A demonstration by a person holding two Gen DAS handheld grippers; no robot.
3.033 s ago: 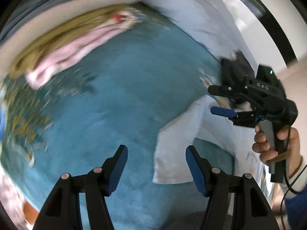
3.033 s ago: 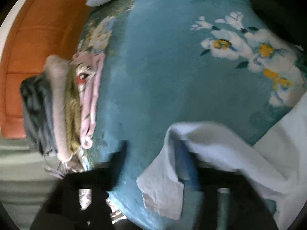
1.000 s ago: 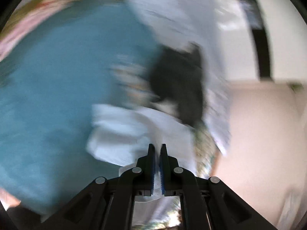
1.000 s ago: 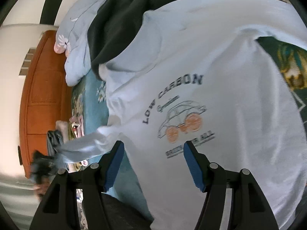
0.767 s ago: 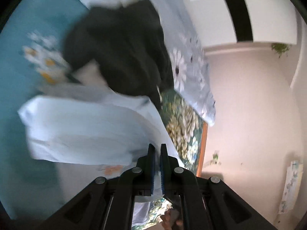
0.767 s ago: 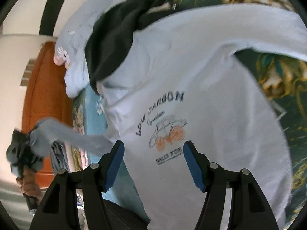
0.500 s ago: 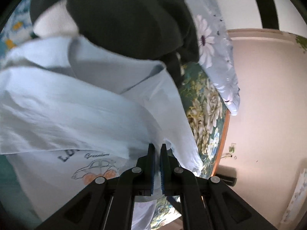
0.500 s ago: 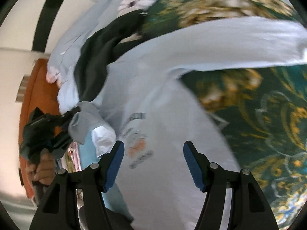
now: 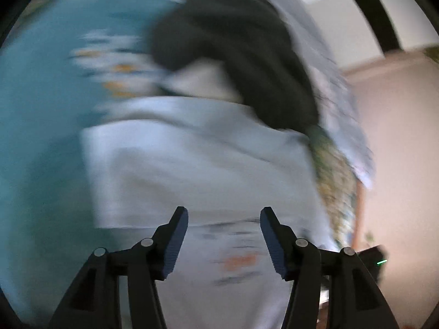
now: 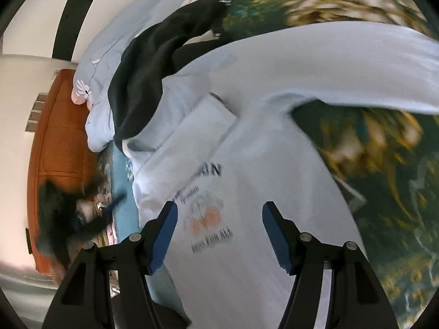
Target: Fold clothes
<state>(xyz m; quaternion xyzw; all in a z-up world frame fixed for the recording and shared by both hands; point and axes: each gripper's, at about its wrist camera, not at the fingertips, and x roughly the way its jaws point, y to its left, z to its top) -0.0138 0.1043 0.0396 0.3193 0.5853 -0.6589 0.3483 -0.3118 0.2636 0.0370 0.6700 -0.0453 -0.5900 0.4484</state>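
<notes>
Left claw (image 9: 223, 235): jaws wide apart, holding nothing, hovering over the chest of the pale blue sweatshirt (image 9: 197, 170); this view is smeared with motion blur.
Right claw (image 10: 218, 231): jaws also spread, empty, poised above the printed car graphic (image 10: 205, 216).
Sweatshirt position: spread face up on the bed directly beneath and ahead of both claws, lettering just beyond the right claw's fingertips.
Folded sleeve (image 10: 192, 148): lies across the chest ahead and to the left of the right claw, its cuff end reaching toward the collar, partly covering the print.
Free sleeve (image 10: 343, 63): stretches out ahead and to the right of the right claw, over the dark green floral bedspread (image 10: 384, 178).
Step in hand (judgement): one sleeve looks folded in, so the outstretched sleeve appears next.
Doing it well (judgement): pinch near the cuff through one layer only, lift just enough to clear the body, carry it across to lie level with the first sleeve, and smooth it before letting go so the stack stays flat.
Beyond the sweatshirt: a black garment (image 10: 153, 63) is heaped at the collar end, touching it.
Farthest: a pale blue daisy-print quilt (image 10: 131, 30) and the orange wooden headboard (image 10: 57, 142).
</notes>
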